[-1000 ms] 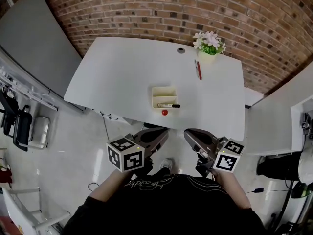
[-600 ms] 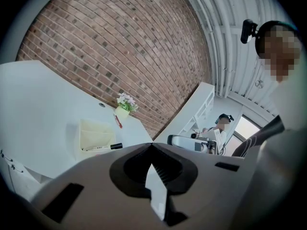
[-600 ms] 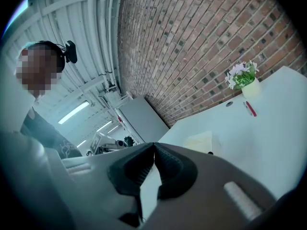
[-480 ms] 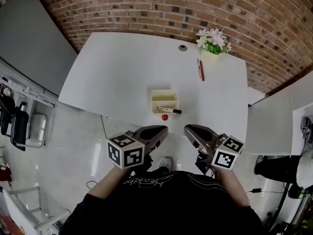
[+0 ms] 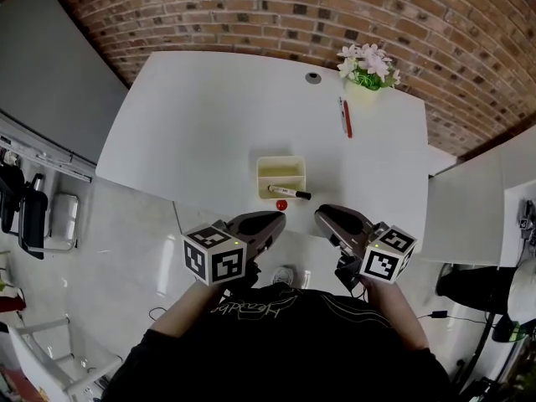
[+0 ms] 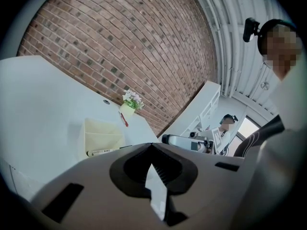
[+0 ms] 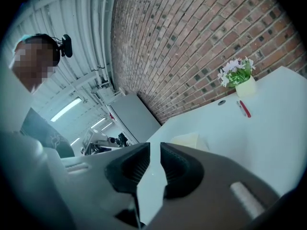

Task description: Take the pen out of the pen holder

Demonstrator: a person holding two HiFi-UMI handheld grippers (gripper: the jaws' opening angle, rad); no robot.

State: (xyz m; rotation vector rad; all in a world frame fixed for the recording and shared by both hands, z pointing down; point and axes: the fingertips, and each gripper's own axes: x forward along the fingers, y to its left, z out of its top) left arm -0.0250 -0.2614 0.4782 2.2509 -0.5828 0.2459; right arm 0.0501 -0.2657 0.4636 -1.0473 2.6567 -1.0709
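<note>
Head view: left gripper (image 5: 278, 217) closed, right gripper (image 5: 321, 213) just opening, empty, near table (image 5: 201, 115) edge.

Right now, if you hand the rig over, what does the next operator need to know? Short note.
Left gripper: shut, empty.
Right gripper: jaws slightly apart, just been opening, nothing between them.
Both hover by the white table's near edge, touching nothing.
Cream pen holder sits mid-table; the black-capped marker lies at its near side, cap poking out right.
Done: nothing; marker still in the holder.
Left: reach in, grip the marker, lift it out.
</note>
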